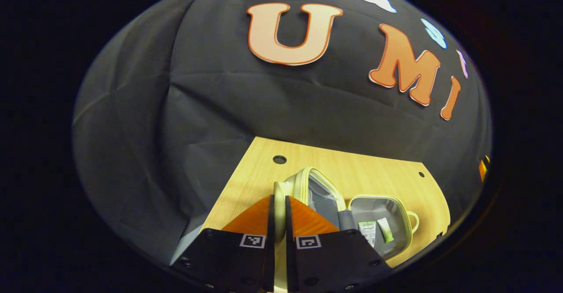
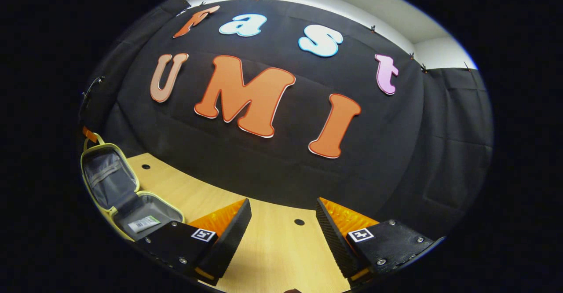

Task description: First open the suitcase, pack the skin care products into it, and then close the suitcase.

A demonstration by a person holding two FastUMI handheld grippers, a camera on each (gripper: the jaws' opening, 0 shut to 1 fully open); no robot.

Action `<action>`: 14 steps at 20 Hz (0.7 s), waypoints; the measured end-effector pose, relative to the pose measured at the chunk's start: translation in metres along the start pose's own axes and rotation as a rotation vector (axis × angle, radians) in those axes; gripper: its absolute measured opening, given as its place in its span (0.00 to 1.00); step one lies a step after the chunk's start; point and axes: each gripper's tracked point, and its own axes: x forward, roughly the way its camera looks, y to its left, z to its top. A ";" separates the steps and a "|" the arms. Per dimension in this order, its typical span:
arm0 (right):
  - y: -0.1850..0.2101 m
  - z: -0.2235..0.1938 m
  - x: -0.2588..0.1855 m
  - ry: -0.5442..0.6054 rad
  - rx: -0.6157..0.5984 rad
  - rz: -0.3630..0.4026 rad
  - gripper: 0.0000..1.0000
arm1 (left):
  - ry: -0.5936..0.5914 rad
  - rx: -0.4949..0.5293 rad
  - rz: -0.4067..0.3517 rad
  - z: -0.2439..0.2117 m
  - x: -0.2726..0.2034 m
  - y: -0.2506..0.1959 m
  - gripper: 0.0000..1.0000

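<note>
Suitcase (image 1: 378, 222) open on wooden table (image 2: 272, 249) | left hand-held gripper (image 1: 279, 214) pinching lid rim | right hand-held gripper (image 2: 283, 227) wide, empty

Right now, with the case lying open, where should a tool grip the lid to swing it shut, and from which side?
Grip the lid by its free rim, the edge farthest from the hinge, coming from the side opposite the base. The lid stands raised, so that thin rim is exposed and likely gives most leverage. The left tool pinches it there.

No wording can be read: the white label (image 2: 143, 224) and small tube (image 1: 386, 230) inside the open suitcase (image 1: 398, 240) are too small.
</note>
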 end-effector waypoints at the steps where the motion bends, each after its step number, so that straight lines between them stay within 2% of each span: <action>1: 0.003 0.002 0.001 -0.011 -0.005 0.023 0.94 | -0.019 -0.003 -0.009 0.008 -0.005 -0.013 0.11; 8: 0.019 -0.001 -0.004 -0.055 0.014 0.149 0.94 | -0.114 -0.008 -0.114 0.043 -0.034 -0.122 0.11; 11: 0.034 -0.003 -0.006 -0.056 0.084 0.217 0.94 | -0.141 0.016 -0.180 0.043 -0.039 -0.176 0.11; 14: 0.039 -0.005 -0.004 -0.071 0.064 0.250 0.94 | -0.150 0.021 -0.211 0.042 -0.044 -0.214 0.11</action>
